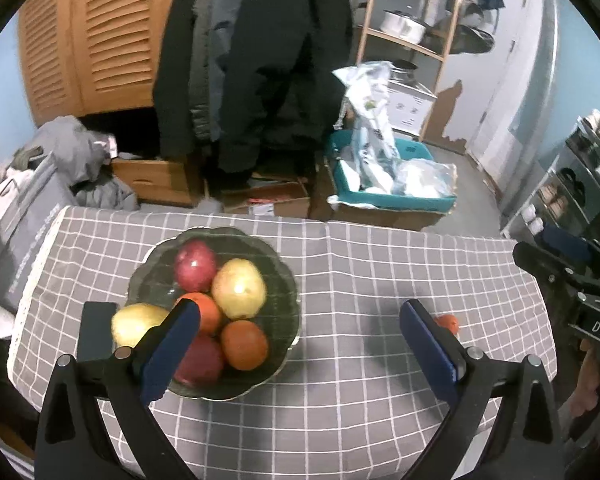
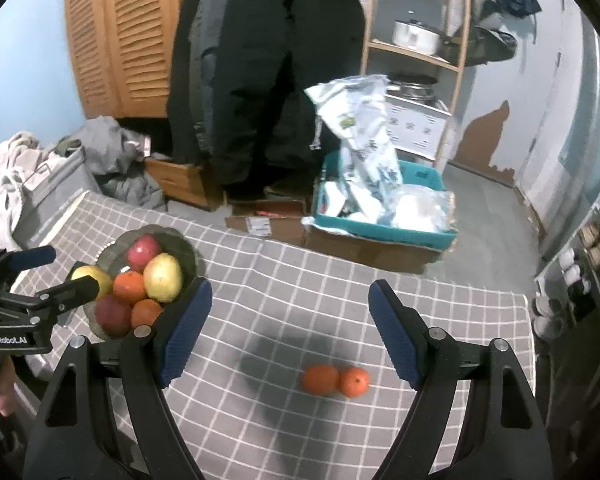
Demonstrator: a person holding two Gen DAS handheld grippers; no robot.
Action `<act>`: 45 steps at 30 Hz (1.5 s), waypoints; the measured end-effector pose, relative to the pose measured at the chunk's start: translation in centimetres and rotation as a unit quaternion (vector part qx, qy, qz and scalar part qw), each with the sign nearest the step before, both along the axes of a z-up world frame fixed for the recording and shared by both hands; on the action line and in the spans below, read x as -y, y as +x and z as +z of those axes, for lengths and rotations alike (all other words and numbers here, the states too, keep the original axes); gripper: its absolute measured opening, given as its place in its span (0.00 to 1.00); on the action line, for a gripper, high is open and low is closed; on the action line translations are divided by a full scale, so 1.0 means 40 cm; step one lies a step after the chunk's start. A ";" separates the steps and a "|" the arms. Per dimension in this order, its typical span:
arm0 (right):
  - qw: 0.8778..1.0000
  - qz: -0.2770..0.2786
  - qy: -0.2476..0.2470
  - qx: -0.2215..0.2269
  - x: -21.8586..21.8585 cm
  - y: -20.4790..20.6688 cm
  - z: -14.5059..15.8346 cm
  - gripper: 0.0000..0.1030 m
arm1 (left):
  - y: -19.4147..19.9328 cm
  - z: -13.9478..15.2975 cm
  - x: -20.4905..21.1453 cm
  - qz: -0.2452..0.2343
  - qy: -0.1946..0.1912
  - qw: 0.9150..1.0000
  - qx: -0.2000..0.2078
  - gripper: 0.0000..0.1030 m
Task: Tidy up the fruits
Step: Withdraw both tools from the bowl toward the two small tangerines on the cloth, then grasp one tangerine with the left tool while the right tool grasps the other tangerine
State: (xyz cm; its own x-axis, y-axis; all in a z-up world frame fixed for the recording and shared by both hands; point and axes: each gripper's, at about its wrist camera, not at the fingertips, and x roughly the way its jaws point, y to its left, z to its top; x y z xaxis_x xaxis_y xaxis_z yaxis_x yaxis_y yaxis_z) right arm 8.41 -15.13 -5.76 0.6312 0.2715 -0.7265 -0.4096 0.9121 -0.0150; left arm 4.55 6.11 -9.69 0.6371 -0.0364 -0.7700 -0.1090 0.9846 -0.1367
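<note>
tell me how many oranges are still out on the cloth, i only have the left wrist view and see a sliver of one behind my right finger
Observer: Two oranges, side by side and touching, on the checked tablecloth.
Operator: is the right gripper holding one
Observer: No, the right gripper is open and empty above them.
Operator: anything else loose
Observer: Nothing else; the rest sits in the glass bowl.
</note>
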 end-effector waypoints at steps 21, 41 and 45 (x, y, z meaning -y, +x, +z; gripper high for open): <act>0.998 -0.067 0.013 0.001 0.224 -0.006 0.002 0.78 | 0.045 0.001 0.194 -0.071 0.013 0.997 -0.008 0.98; 0.991 -0.109 0.012 -0.074 0.322 0.045 -0.133 0.78 | 0.114 -0.149 0.323 -0.119 0.031 0.991 -0.061 0.98; 0.989 -0.115 0.006 -0.097 0.330 0.057 -0.183 0.78 | 0.134 -0.195 0.347 -0.127 0.035 0.988 -0.078 0.98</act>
State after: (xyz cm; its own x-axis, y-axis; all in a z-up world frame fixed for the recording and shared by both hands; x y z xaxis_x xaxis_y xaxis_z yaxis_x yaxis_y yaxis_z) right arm 10.69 -28.35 -13.08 0.5265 0.1476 -0.8373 -0.1863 0.9809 0.0557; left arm 9.91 -7.79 -17.51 0.4869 -0.1237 -0.8646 0.1293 0.9892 -0.0687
